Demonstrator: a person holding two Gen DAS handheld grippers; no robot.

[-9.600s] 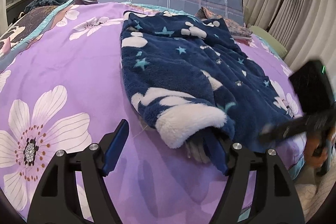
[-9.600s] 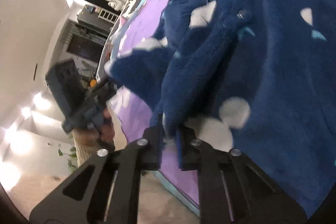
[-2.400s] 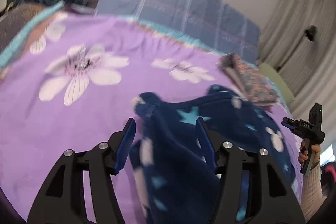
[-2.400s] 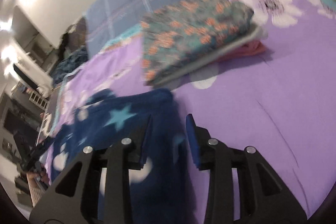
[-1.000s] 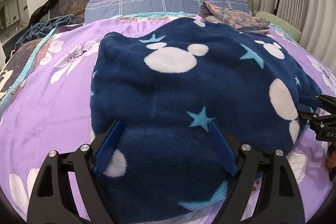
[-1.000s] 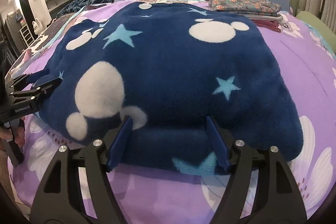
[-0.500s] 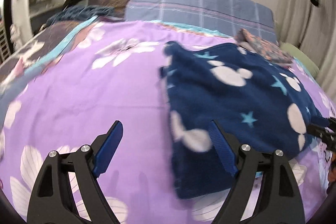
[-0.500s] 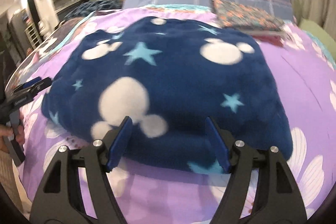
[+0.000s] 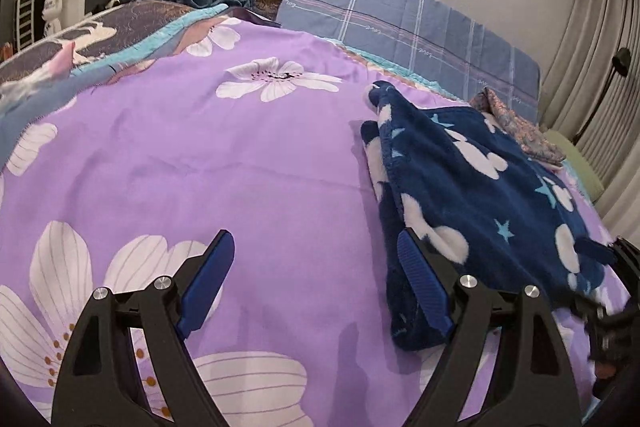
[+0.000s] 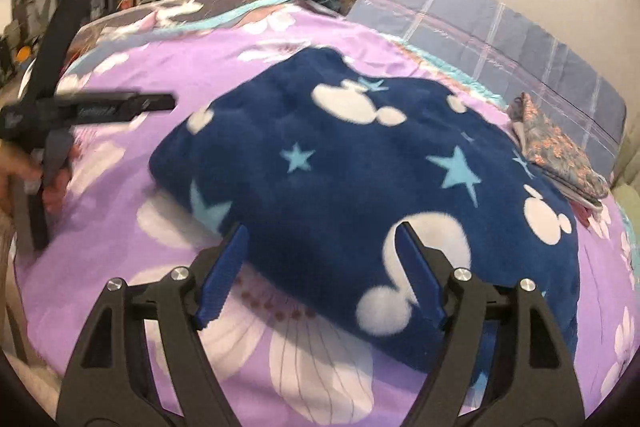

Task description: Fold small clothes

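A second ago both claws sat low over the soft blue garment (image 10: 360,195) with white mouse shapes and stars, right at its near edge. Now both have pulled away from it, and the left one has swung off to the side, so the garment lies by itself as a thick folded bundle on the purple flowered bedspread (image 9: 200,167). That looks like this fold is done and the piece may be ready to be moved or left. The left gripper (image 9: 316,287) is spread wide with nothing between its blue pads; only bare bedspread shows there, and the garment's near corner is just beside its right pad, so close that I cannot tell if they touch. The right gripper (image 10: 320,267) is also spread, and its jaws have just been opening a little more. Nothing is pinched, though the near edge of the garment shows in the gap between the pads, and I cannot tell if the pads touch the fluff. The garment is in the middle of the bedspread, nearer the person than the blue checked pillow (image 9: 420,23). A small flowery folded cloth (image 10: 560,155) lies just past the garment's far right corner, maybe a piece folded already.
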